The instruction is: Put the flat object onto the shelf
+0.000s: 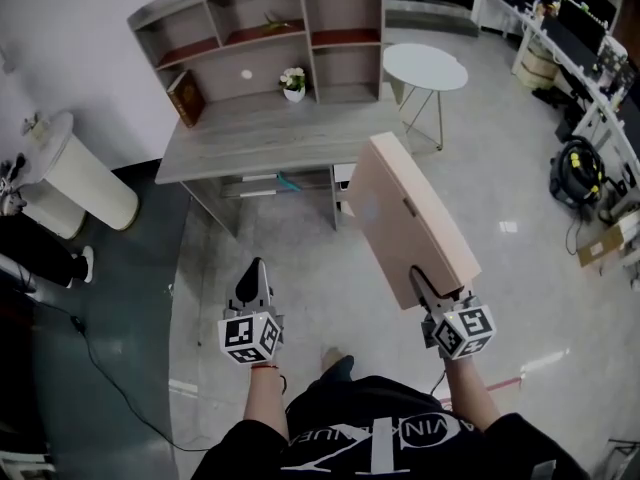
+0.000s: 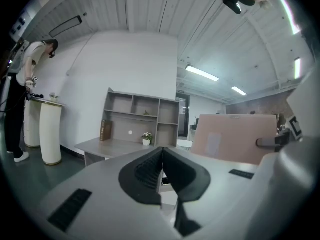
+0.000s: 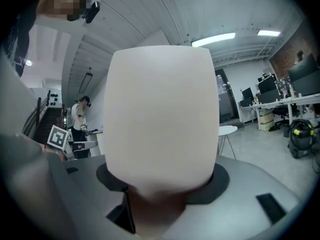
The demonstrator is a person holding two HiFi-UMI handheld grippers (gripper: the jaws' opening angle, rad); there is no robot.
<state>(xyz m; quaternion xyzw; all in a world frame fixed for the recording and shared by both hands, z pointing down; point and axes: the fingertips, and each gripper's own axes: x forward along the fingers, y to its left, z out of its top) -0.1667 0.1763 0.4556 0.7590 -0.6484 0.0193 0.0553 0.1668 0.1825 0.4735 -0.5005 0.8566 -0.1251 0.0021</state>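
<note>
The flat object (image 1: pixel 405 218) is a broad pale pink board-like box, held upright and tilted over the floor. My right gripper (image 1: pixel 428 290) is shut on its near bottom edge. In the right gripper view the flat object (image 3: pixel 162 114) fills the middle and hides the jaws. My left gripper (image 1: pixel 256 270) hangs lower left, shut with nothing in it; its pads (image 2: pixel 150 171) meet. The grey shelf (image 1: pixel 270 38) stands on a grey desk (image 1: pixel 250 138) ahead, well beyond both grippers. The left gripper view shows the shelf (image 2: pixel 142 116) and the flat object (image 2: pixel 235 136) to the right.
A brown book (image 1: pixel 185 96) and a small flower pot (image 1: pixel 293 81) stand on the desk. A round white table (image 1: pixel 425 66) is right of it, a white cylindrical stand (image 1: pixel 80 178) and a person (image 1: pixel 40 253) to the left. Workbenches and a vacuum (image 1: pixel 578 173) line the right side.
</note>
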